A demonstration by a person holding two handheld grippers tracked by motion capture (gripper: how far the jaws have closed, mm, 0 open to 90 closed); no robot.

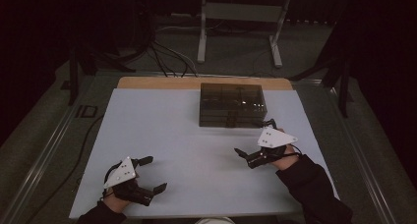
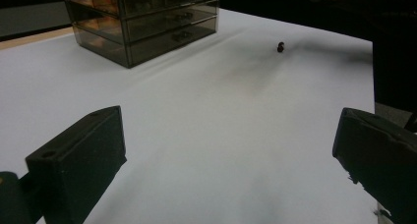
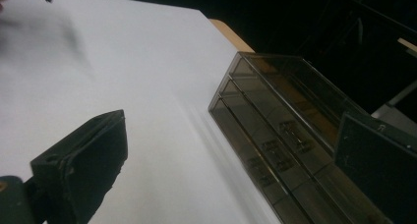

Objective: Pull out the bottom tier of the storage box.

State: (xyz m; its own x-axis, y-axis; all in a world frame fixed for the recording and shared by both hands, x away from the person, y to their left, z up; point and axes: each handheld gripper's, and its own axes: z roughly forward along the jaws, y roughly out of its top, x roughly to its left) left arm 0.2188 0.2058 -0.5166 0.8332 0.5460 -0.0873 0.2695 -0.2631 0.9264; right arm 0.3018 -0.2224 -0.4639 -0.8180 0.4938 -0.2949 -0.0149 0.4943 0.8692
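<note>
Hovering w/ right gripper [image 1: 255,140] jaws wide apart, empty, just beside smoked drawer box [image 1: 231,104] at table's [image 1: 162,135] far centre, left gripper [image 1: 151,174] likewise spread near front edge, risking nudging box sideways if misjudging handle approach.

Spread fingers [image 3: 78,170] beside drawer box [image 3: 290,150]

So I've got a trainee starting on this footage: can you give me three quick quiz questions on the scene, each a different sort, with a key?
1. True or false: the left gripper holds the small dark object.
2. How many drawer levels does the smoky clear drawer box have? A two, B three, C five.
3. Fill in: the jaws of the right gripper stand ____.

Key: 1 false, the object lies alone on the white table sheet; 2 B; 3 open, nothing between them.
</note>
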